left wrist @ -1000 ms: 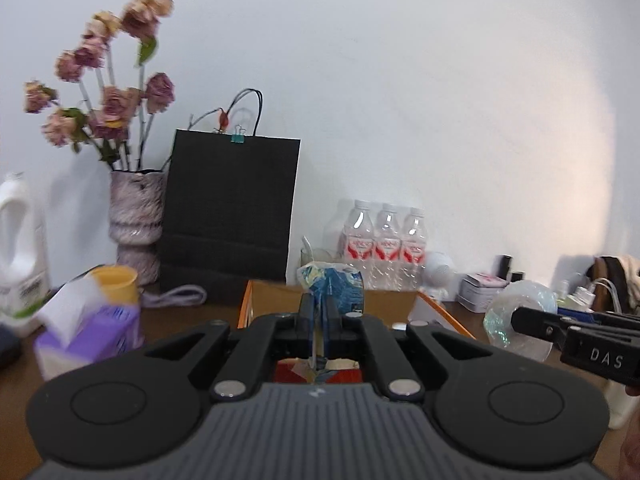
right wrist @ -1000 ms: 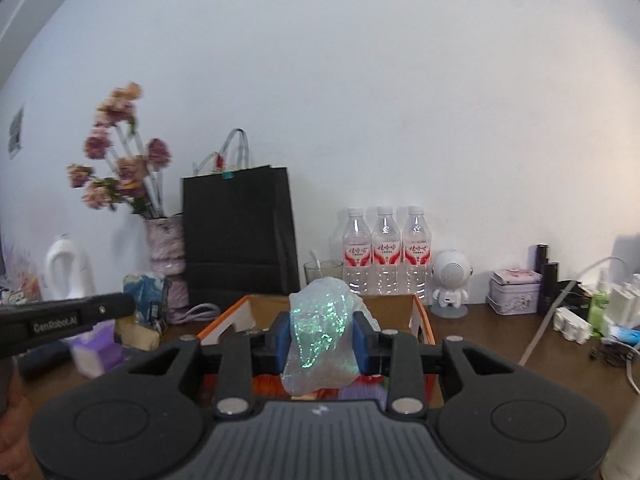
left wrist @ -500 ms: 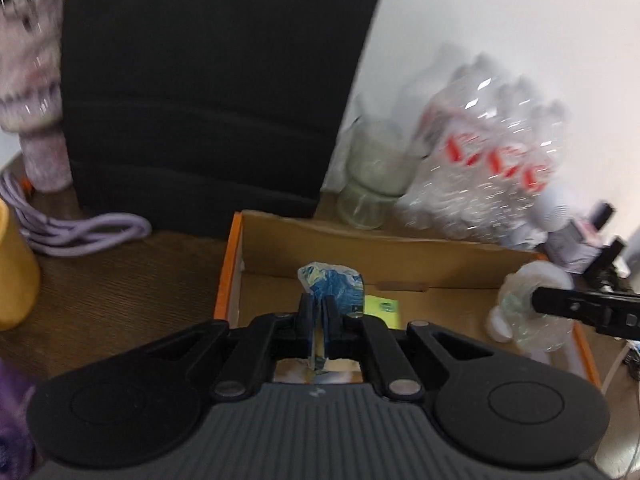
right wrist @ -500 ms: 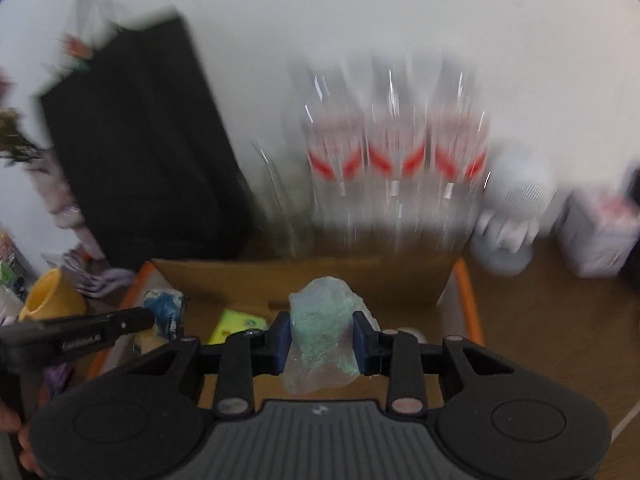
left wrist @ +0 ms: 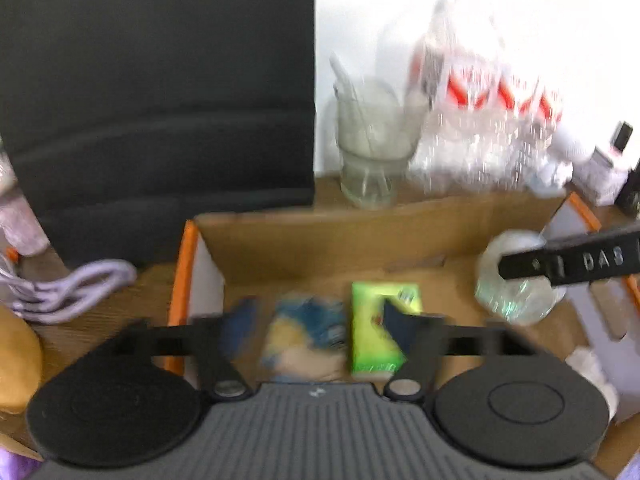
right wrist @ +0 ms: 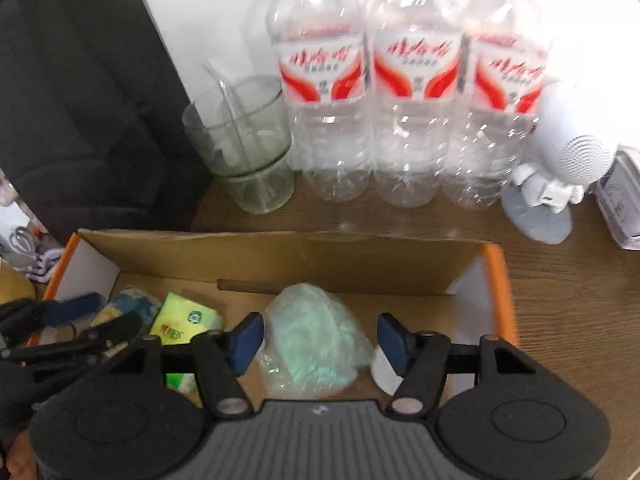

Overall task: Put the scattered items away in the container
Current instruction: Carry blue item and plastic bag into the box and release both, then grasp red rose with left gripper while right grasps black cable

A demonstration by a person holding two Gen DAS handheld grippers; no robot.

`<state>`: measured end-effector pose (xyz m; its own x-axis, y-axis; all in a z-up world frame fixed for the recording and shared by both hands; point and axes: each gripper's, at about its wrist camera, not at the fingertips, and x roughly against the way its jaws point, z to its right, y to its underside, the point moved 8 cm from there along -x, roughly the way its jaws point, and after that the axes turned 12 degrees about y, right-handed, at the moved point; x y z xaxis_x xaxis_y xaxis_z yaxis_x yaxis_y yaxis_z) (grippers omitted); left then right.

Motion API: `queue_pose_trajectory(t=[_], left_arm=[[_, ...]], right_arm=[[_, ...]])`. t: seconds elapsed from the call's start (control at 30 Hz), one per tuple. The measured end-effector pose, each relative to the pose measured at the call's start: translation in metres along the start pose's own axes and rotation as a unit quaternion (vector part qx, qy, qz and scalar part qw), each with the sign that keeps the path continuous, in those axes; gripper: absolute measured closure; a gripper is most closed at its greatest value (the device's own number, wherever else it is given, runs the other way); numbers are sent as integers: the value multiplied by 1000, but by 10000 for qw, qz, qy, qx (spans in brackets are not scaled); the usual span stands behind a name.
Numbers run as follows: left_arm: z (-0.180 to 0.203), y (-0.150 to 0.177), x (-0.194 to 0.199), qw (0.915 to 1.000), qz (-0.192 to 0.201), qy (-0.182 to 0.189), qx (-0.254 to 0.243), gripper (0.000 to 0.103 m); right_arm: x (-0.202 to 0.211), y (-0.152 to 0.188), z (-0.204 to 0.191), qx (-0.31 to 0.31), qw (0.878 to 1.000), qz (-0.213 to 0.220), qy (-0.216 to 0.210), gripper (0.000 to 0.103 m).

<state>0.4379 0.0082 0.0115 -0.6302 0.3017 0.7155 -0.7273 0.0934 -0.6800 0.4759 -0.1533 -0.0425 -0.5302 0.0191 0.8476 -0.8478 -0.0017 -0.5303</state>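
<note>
An open cardboard box with orange edges (left wrist: 328,240) (right wrist: 280,256) stands in front of me. My left gripper (left wrist: 320,324) is open above the box; a blue and yellow packet (left wrist: 308,332) lies loose between its fingers, next to a green packet (left wrist: 376,328). My right gripper (right wrist: 320,340) is open over the box; a clear greenish plastic bag (right wrist: 316,340) sits loose between its fingers. In the left wrist view the right gripper's finger (left wrist: 568,260) crosses the bag (left wrist: 516,292). In the right wrist view the left gripper (right wrist: 84,324) is at the box's left end.
Behind the box stand a black paper bag (left wrist: 160,92), a glass tumbler (right wrist: 244,148), three water bottles (right wrist: 412,92) and a small white figurine (right wrist: 560,168). A purple cable (left wrist: 68,292) and a yellow cup (left wrist: 16,360) lie left of the box.
Both grippers dropped down over the box and opened. The left let go of the blue and yellow packet, the right let go of the plastic bag; both items now sit in the box.
</note>
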Motion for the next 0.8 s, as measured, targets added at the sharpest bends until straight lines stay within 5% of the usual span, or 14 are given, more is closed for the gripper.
queue_pose_trajectory(t=[0.27,0.53,0.63,0.73,0.8], left_arm=[[-4,-10,51,9983,24,5,586,15],[23,25,107,9983,259,-286,441,5],[46,41,151,9889,1372,-575,76,0],[70,59,193,9674,2447,-625,-207,0],[80,70,205,9627,2621,-616,-247,0]], right_arm=[[46,10,18,67,9998,-102,134,32],[103,52,22,50,9999,94,60,26],[140,70,16,81,9922,1227,190,23],[185,98,11,225,9561,2893,417,9],[201,116,10,188,9420,3341,265,9]])
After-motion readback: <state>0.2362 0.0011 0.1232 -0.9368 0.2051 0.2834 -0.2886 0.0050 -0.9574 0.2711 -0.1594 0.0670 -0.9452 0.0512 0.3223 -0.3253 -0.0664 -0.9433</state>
